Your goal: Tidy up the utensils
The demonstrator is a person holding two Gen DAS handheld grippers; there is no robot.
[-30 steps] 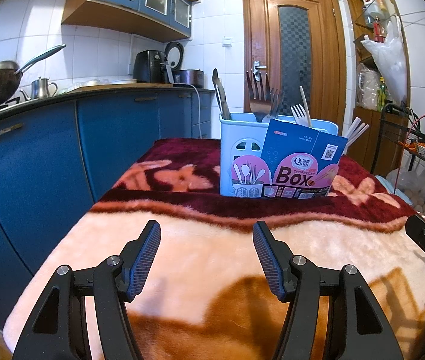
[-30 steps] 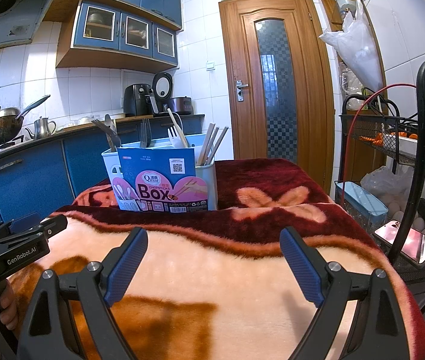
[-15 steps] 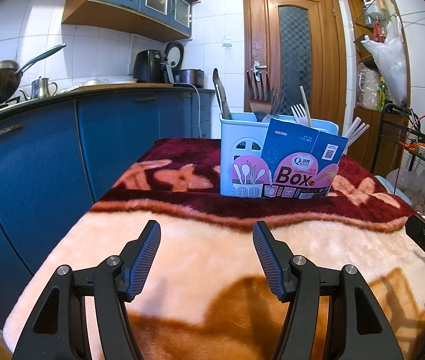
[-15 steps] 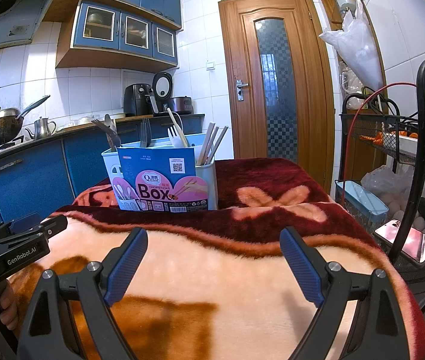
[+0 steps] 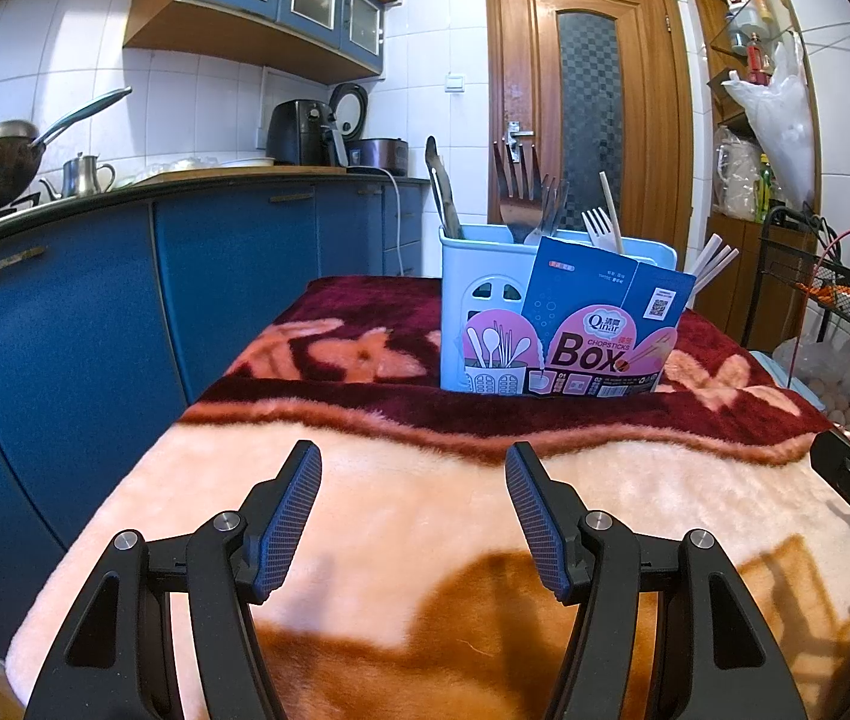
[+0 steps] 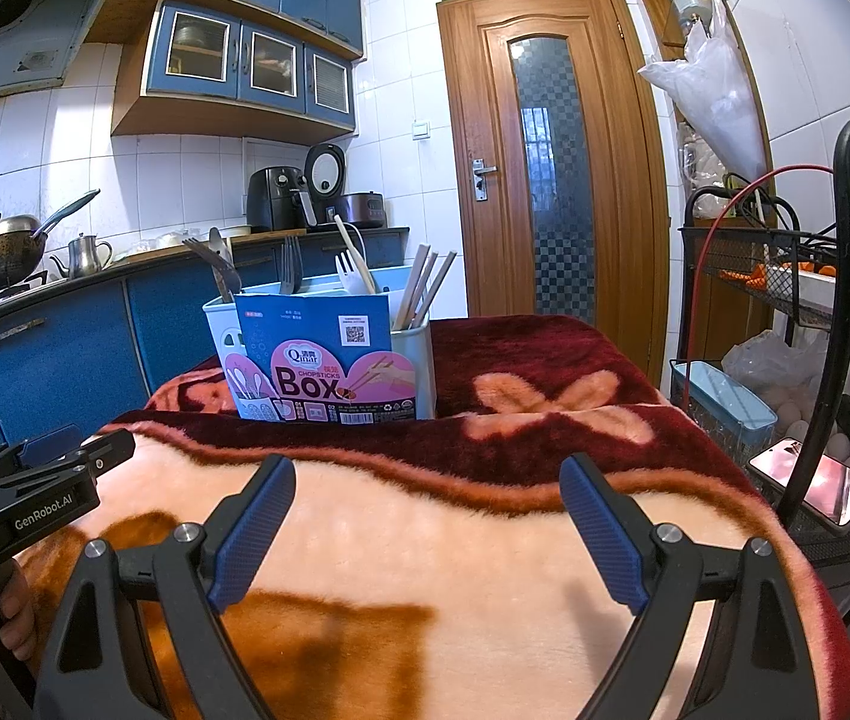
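I hold both the left gripper (image 5: 413,462) and right gripper (image 6: 427,474) spread apart and empty over the blanket (image 5: 425,498); the utensil holder (image 5: 478,294) stands beyond.

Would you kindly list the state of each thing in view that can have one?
Left gripper: jaws open, empty, above the blanket.
Right gripper: jaws open wide, empty.
Utensil holder: upright on the blanket, holding utensils.
Forks: upright in the holder, tines up.
Chopsticks: leaning in the holder's end compartment.
Door: shut.
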